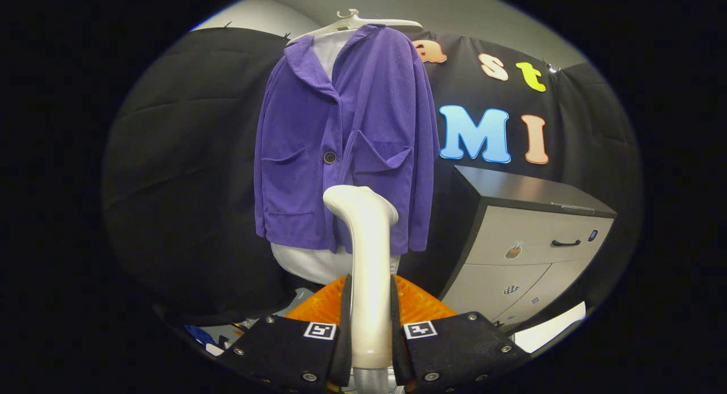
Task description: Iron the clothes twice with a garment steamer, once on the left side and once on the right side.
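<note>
The purple corduroy jacket point(346, 144) hangs buttoned on a white hanger point(355, 22) over a pale form, and to do a pass well the steamer's head should probably start high on the left front panel, then travel slowly down without snagging the pocket. The tongs point(369, 331) are pinching the garment steamer point(368, 269) by its handle, upright, its head just short of the hem; a grey drawer cabinet point(528, 235) stands at the right.

The white plastic garment steamer point(368, 258) hides the middle of the purple corduroy jacket's point(346, 144) hem, and its own handle base is cut off below the gripper point(370, 320). The small stickers on the grey drawer cabinet point(528, 246) are too small to tell.
</note>
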